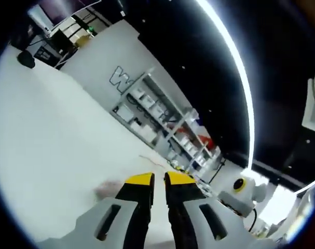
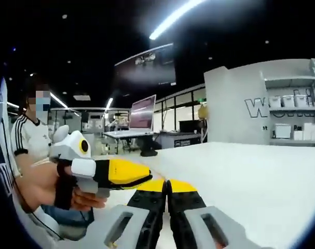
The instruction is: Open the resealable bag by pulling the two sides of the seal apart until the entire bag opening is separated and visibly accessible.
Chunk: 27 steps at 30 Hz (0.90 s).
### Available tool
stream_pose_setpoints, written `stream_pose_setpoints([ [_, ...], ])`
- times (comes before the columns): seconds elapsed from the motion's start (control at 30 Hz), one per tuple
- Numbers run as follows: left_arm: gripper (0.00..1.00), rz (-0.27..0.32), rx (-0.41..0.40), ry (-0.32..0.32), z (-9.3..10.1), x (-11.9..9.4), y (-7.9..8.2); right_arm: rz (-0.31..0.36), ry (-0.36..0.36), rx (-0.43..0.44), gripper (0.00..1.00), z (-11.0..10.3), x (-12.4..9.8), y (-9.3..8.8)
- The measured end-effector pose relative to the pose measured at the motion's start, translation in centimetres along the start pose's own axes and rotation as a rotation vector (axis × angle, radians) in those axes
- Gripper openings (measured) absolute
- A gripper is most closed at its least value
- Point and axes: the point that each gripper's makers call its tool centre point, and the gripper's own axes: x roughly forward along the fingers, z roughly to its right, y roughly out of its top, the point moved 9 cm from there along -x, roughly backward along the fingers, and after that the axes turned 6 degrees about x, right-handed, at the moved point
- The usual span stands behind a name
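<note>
My left gripper (image 1: 158,179) rises from the bottom of the left gripper view over a white table (image 1: 58,145), its yellow-tipped jaws pressed almost together. A thin faint line (image 1: 147,158) runs just past the tips; I cannot make out a bag there. In the right gripper view my right gripper (image 2: 166,182) stands shut, tips touching. The left gripper (image 2: 147,178) comes in from the left in a hand (image 2: 48,189), its yellow jaws closed and lying just above the right one's tips. The right gripper's white body (image 1: 235,199) shows beside the left jaws.
The white table (image 2: 261,176) stretches far ahead. Metal shelves with white boxes (image 2: 295,111) stand against a lettered wall beyond it, and the shelves (image 1: 162,116) show again from the left gripper. A dark object (image 2: 148,152) sits at the table's far end. A person in a striped shirt (image 2: 27,140) is at the left.
</note>
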Motion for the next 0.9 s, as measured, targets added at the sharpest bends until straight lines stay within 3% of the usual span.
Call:
stream_pose_setpoints([
  [0.2, 0.1, -0.016, -0.033, -0.004, 0.03, 0.05, -0.22, -0.002, 0.003, 0.001, 0.0, -0.03, -0.08, -0.32],
  [0.57, 0.11, -0.031, -0.102, -0.014, -0.3, -0.1, -0.4, -0.044, -0.002, -0.113, 0.0, -0.83, -0.46, -0.64],
  [0.73, 0.02, -0.042, -0.116, -0.028, -0.21, -0.19, -0.45, -0.062, 0.013, -0.114, 0.0, -0.94, -0.45, -0.84],
  [0.9, 0.02, -0.042, -0.098, -0.037, -0.13, -0.24, -0.47, -0.071, 0.02, -0.108, 0.0, -0.83, -0.48, -0.8],
])
